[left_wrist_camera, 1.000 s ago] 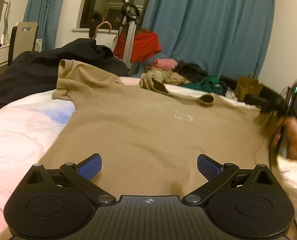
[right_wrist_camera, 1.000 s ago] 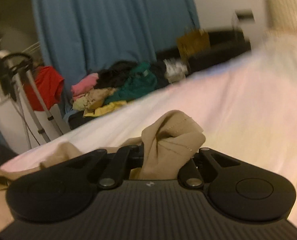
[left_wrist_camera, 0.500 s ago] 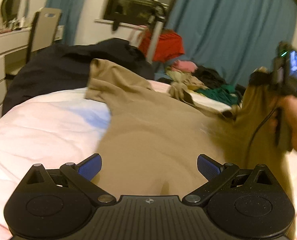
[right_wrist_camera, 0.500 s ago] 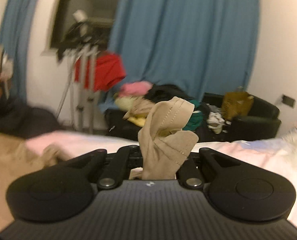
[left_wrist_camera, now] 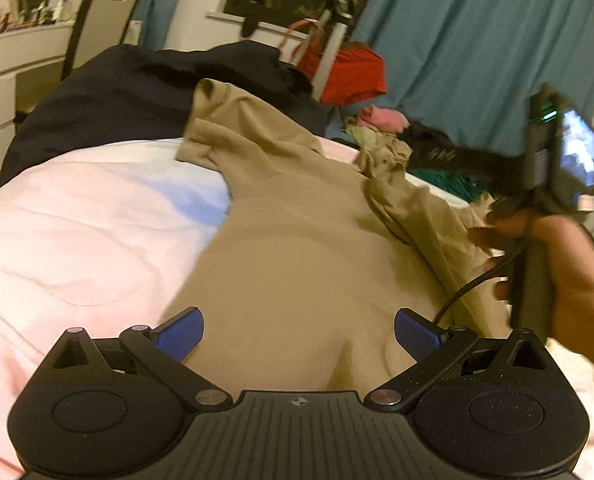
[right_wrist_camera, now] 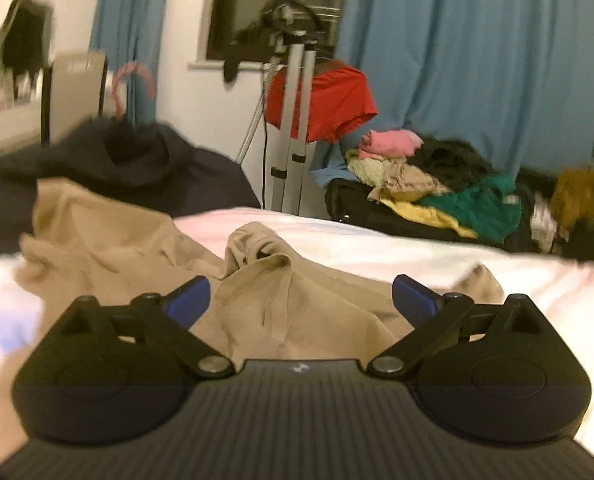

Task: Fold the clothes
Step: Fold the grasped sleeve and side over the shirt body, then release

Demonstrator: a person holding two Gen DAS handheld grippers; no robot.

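Tan T-shirt (left_wrist_camera: 297, 248) spread on the bed (left_wrist_camera: 77, 232), its right side laid inward. Both grippers, left gripper (left_wrist_camera: 299, 334) and right gripper (right_wrist_camera: 301, 296), gape empty above it. Likely next: grasp left sleeve (left_wrist_camera: 209, 128), fold inward.

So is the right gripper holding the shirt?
No, the right gripper is open, its blue pads spread apart above the tan shirt.

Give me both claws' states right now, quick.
Left claw: open, empty, over the tan shirt.
Right claw: open, holding nothing; the shirt's folded sleeve lies loose between its fingers.
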